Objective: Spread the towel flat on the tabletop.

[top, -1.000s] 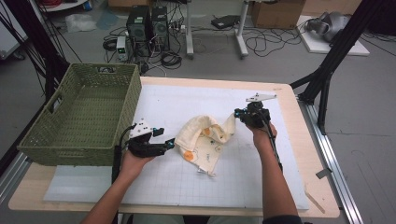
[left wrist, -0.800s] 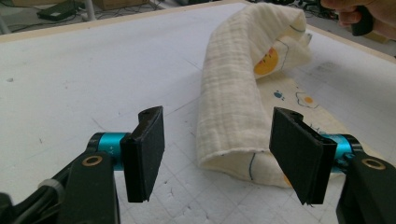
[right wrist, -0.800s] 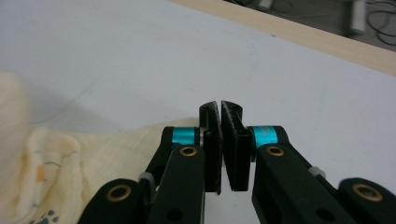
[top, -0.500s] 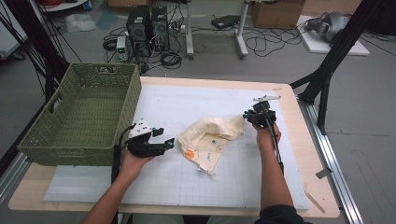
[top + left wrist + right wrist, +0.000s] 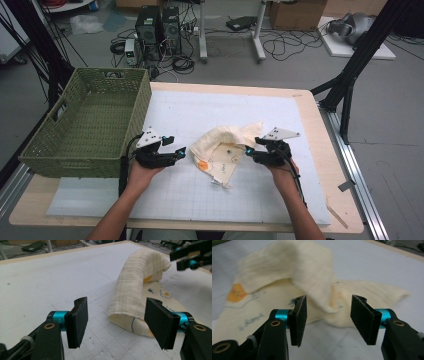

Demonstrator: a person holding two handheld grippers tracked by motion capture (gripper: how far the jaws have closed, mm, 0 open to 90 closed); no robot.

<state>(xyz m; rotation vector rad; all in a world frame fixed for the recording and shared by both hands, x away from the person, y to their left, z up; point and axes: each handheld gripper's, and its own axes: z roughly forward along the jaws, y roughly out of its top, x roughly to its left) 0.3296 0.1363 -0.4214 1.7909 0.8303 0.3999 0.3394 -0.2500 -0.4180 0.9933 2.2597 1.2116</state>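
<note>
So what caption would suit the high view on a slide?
Two hand-held grippers, left and right, both open, flank a crumpled cream cloth beside a green basket.

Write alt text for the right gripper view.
The right gripper has its two black jaws open, nothing between them, aimed at a crumpled cream cloth with small printed figures, lying just beyond on the white mat.

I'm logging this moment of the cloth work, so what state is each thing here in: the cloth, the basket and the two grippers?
cloth: crumpled, partly folded over itself, lying loose on the table, held by nothing.
basket: upright, nothing visible inside.
left gripper: jaws open, short of the cloth's near end.
right gripper: jaws open, have just been opening, nothing between them.
</note>
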